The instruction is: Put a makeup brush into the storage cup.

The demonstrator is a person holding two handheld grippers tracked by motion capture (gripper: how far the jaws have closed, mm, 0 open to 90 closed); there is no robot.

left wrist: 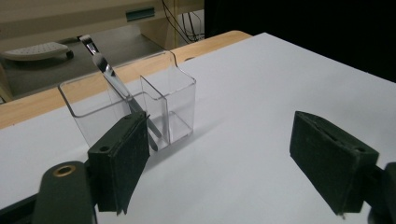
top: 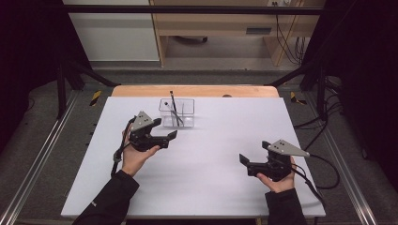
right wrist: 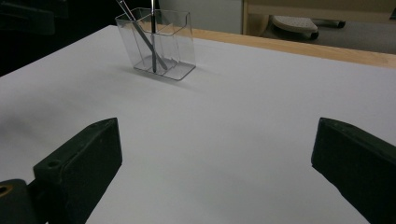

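Note:
A clear plastic holder (top: pixel 177 114) with two compartments stands at the back middle of the white table top (top: pixel 202 187). Thin metal sticks (top: pixel 172 104) lean in its left compartment and poke above the rim. My left gripper (top: pixel 165 130) is open just left of and in front of the holder, holding nothing. In the left gripper view the holder (left wrist: pixel 173 100) and a shiny stick (left wrist: pixel 108 72) sit close beyond the gripper (left wrist: pixel 224 163). My right gripper (top: pixel 255 152) is open near the front right. Its view shows the holder (right wrist: pixel 173 46) far off with two sticks (right wrist: pixel 142 37).
A wooden table edge (top: pixel 195 90) shows behind the white top. Dark frame posts (top: pixel 61 79) stand at both sides, with cables (top: pixel 324 173) on the floor at the right. A pale cabinet (top: pixel 220 28) stands beyond the table.

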